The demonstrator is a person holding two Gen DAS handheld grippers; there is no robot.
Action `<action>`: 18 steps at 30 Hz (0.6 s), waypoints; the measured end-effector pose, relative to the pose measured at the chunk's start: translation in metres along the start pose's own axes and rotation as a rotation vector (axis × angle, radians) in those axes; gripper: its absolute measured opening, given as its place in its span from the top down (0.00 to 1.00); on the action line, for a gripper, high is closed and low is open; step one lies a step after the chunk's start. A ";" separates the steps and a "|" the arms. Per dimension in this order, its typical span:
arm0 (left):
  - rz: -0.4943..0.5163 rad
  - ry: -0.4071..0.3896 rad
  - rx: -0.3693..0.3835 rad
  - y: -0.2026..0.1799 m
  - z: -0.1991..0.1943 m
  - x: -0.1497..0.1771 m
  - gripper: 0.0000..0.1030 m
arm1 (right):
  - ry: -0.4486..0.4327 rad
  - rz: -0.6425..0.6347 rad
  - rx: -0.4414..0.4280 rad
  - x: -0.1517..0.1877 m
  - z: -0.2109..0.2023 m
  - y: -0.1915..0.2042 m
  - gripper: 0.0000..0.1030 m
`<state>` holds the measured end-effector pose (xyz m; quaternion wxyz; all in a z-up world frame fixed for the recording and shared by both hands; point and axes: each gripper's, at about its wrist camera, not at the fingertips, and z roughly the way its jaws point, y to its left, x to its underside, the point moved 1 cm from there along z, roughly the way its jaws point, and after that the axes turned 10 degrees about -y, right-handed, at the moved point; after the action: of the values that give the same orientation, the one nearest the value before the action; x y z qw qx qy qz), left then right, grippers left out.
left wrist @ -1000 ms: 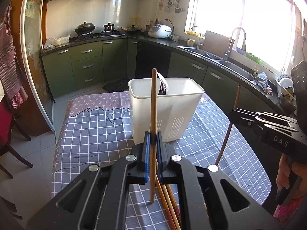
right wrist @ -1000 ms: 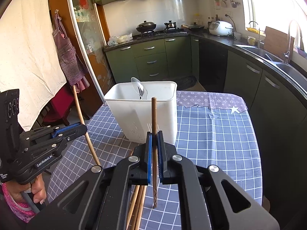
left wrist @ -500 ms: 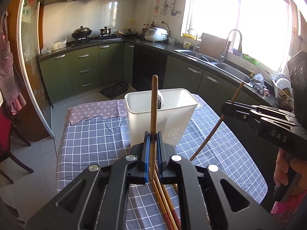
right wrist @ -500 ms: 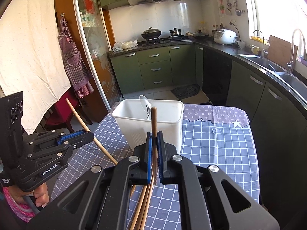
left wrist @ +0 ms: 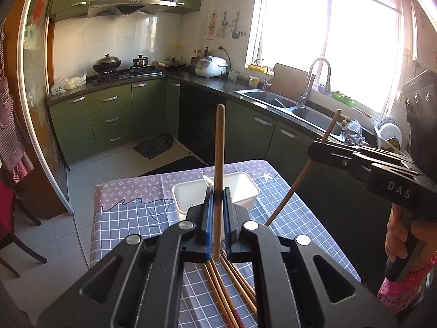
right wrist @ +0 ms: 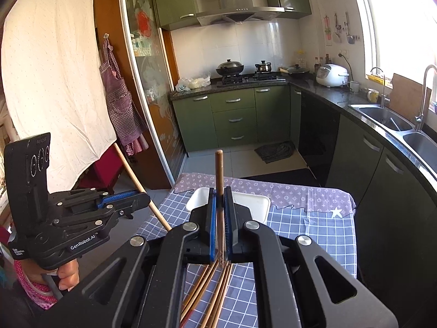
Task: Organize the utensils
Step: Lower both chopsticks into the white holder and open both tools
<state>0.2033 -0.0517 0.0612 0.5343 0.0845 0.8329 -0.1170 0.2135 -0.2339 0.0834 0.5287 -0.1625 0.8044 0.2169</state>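
Note:
In the left wrist view my left gripper point(left wrist: 218, 192) is shut on a brown chopstick point(left wrist: 219, 142) that stands upright. My right gripper point(right wrist: 220, 191) is shut on a second upright chopstick point(right wrist: 219, 169). Each gripper also shows in the other view: the right gripper point(left wrist: 314, 150) with its slanted chopstick point(left wrist: 297, 183), the left gripper point(right wrist: 146, 199) with its own chopstick point(right wrist: 133, 172). Both hang above a white utensil holder point(left wrist: 243, 188) point(right wrist: 256, 202), which the jaws partly hide. Several loose chopsticks point(left wrist: 226, 287) point(right wrist: 213, 295) lie on the checked tablecloth below.
The table point(left wrist: 131, 218) point(right wrist: 300, 232) is small, with its edges close on all sides. A dark red chair point(left wrist: 8, 218) stands left of it. Green cabinets, a stove and a sink point(left wrist: 314, 114) run along the far and right walls. A hand point(left wrist: 401, 243) holds the right gripper's handle.
Both grippers have risen with their chopsticks, so the holder and table look lower and smaller. The chopstick tips have lifted clear of the pile on the cloth.

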 end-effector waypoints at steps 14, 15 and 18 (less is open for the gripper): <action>0.016 -0.154 -0.066 -0.001 0.018 -0.073 0.93 | -0.093 0.025 0.068 -0.088 0.026 -0.026 0.94; 0.013 -0.146 -0.074 0.000 0.026 -0.072 0.93 | -0.085 0.030 0.075 -0.087 0.034 -0.030 0.94; -0.007 -0.108 -0.090 0.008 0.050 -0.059 0.93 | -0.039 0.046 0.082 -0.073 0.059 -0.039 0.94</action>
<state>0.2741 -0.0590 0.0941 0.5814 0.0508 0.8075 -0.0856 0.3069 -0.2344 0.1236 0.5453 -0.1180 0.8057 0.1990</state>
